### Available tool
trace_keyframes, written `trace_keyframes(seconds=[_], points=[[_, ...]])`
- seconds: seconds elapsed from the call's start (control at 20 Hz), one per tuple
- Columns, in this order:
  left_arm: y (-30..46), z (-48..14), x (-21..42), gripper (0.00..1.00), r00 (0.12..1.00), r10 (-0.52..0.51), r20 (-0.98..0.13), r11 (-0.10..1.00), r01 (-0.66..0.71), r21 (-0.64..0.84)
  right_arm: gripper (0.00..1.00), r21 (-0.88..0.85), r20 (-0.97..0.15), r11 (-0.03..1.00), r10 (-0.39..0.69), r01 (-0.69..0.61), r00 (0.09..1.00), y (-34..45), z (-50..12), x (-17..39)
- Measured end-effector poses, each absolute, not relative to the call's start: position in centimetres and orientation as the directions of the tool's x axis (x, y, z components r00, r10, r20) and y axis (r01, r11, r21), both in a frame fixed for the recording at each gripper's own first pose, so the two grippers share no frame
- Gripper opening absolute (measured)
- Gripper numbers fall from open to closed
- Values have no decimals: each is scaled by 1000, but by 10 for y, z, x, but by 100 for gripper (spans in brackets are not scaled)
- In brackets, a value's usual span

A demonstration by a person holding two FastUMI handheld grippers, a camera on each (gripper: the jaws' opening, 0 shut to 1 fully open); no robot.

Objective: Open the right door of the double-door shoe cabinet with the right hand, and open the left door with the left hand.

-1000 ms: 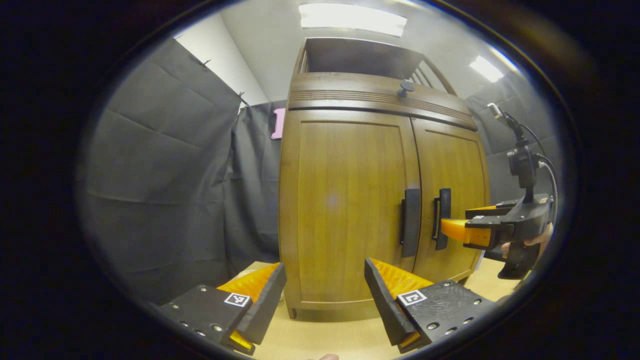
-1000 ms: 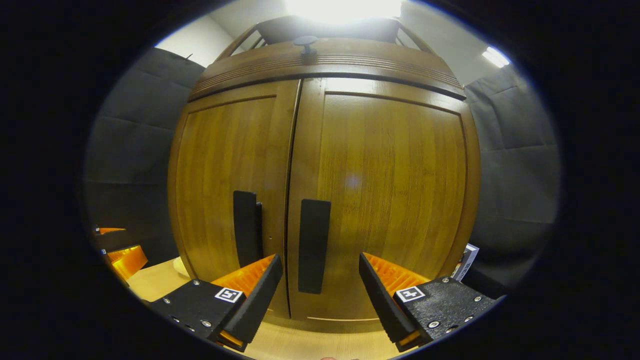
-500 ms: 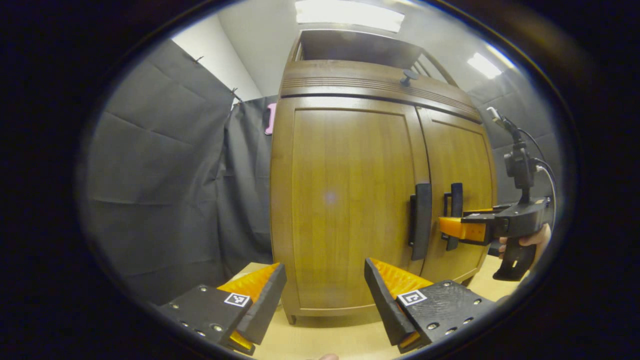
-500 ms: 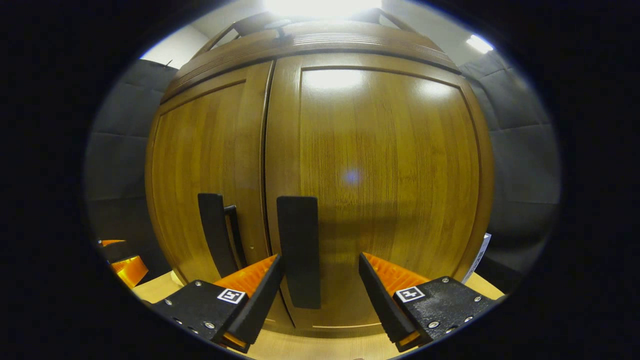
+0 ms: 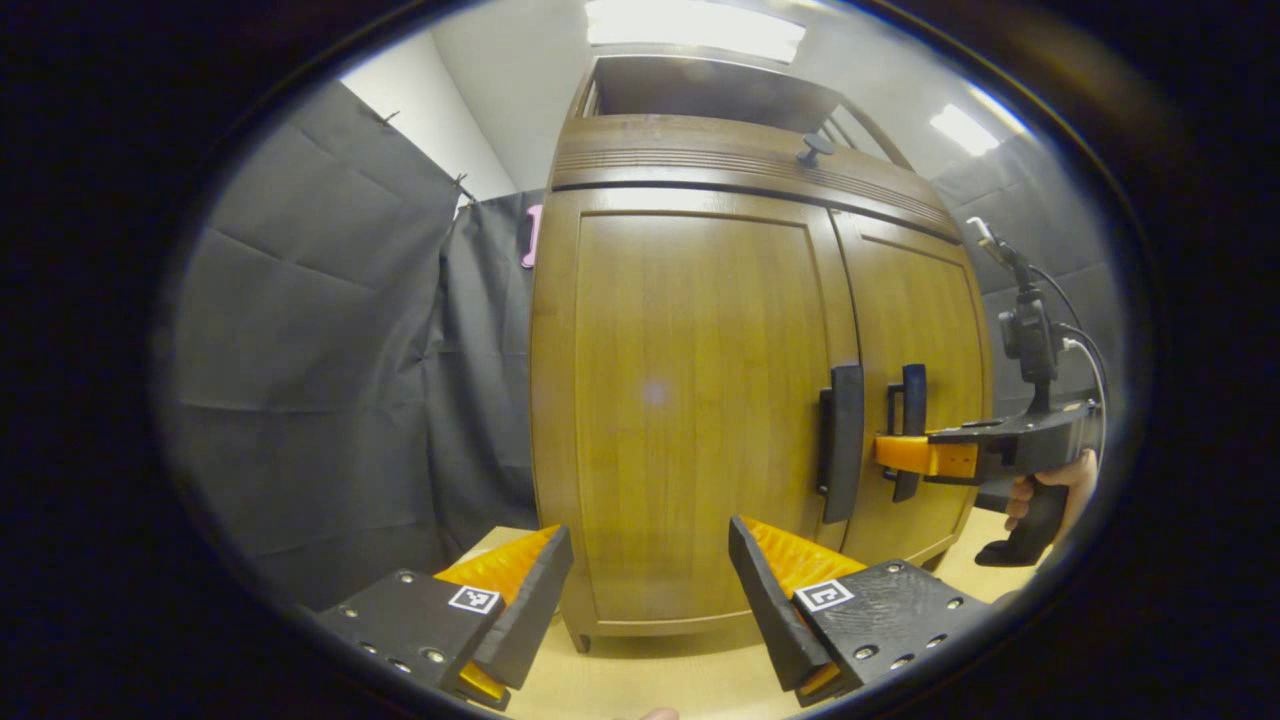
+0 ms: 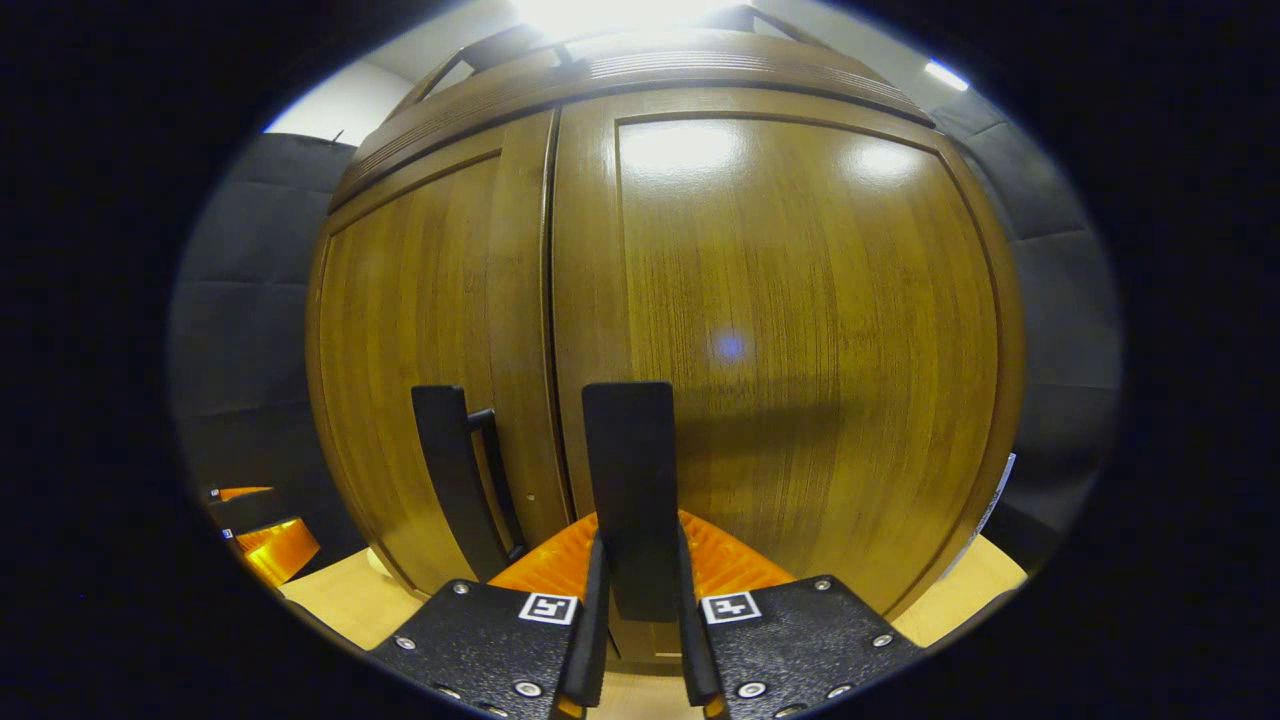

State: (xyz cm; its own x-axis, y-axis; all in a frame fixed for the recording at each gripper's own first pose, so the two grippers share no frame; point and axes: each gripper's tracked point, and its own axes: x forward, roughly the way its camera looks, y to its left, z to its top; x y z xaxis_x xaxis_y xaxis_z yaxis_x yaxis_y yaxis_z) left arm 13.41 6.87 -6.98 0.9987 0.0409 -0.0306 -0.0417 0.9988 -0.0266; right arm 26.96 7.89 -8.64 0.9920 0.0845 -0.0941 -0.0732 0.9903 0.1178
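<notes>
Shoe cabinet [image 5: 700, 400], a wooden double-door unit, stands upright on a pale wooden desk [image 5: 650, 680] against the dark cloth wall of the booth. Both doors sit flush with the cabinet front. In the right gripper view, the right gripper [image 6: 640, 640] has its two fingers [image 6: 590, 630] pressed against either side of the dark vertical right door handle [image 6: 630, 480], gripping its lower part; the handle rises between the fingers and the right door [image 6: 800, 330] lies beyond. The left door handle [image 6: 450, 470] stands just left of the seam between the doors, untouched, with the left door [image 6: 420, 330] behind it. In the left gripper view, the left gripper [image 5: 650, 590] hovers near the desk in front of the left door [image 5: 690, 400] with its fingers [image 5: 530, 600] spread wide apart and holding nothing. The left door handle [image 5: 842, 440] lies to the right of and beyond this gripper, apart from it. Farther right, the right gripper [image 5: 905, 455], held by a hand [image 5: 1050, 485], meets the right door handle [image 5: 910, 430] on the right door [image 5: 920, 380]. A small dark knob [image 5: 813, 148] stands on the cabinet top.
</notes>
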Motion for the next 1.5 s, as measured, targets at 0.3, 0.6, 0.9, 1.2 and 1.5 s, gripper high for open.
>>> trace_keyframes(seconds=[0.3, 0.6, 0.9, 1.2, 1.5], points=[[63, -67, 126, 90, 999, 40, -22, 998, -41, -40, 18, 112, -72, 987, 124, -115, 990, 79, -85, 257], [58, -74, 125, 87, 998, 54, -28, 998, -55, -31, 18, 130, -34, 976, 180, -175, 983, 79, -85, 227], [57, -97, 124, 96, 996, 68, -64, 996, -72, -58, 18, 135, 0, 968, 215, -213, 977, 78, -78, 213], [55, -97, 130, 96, 996, 71, -45, 997, -73, -39, 18, 156, 26, 957, 244, -245, 969, 65, -74, 182], [51, -83, 152, 90, 999, 33, -14, 999, -33, 0, 17, 169, 39, 951, 256, -259, 966, 46, -78, 146]])
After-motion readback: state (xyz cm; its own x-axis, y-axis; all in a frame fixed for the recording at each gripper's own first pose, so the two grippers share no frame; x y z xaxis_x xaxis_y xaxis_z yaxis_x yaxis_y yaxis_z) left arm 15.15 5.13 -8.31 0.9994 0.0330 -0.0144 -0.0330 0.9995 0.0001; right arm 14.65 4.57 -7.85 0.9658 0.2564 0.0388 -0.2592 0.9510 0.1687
